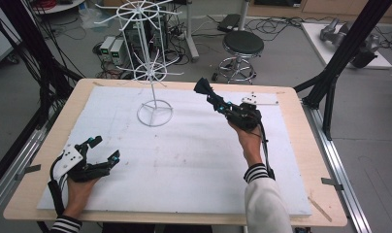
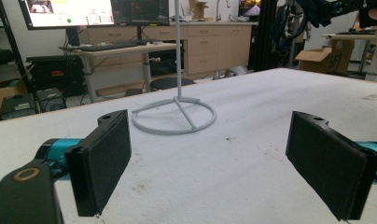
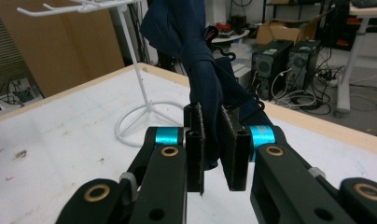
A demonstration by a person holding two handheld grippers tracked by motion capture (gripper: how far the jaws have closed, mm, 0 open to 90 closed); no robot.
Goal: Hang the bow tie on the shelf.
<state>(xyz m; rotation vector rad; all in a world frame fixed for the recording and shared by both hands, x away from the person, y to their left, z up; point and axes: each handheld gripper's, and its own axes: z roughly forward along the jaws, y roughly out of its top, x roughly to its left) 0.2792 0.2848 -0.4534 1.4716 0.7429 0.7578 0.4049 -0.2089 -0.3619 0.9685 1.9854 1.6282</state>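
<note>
A white wire rack with spoked arms stands on a ring base at the back middle of the white board. My right gripper is held up in the air right of the rack, shut on a dark navy cloth that sticks up past the pads. The cloth points toward the rack's pole. My left gripper rests low at the board's front left, open, with nothing between its black pads. The ring base lies ahead of it.
The white board covers a wooden table. Black frame posts stand at the right, cables hang at the left. A stool and computer boxes sit on the floor behind the table.
</note>
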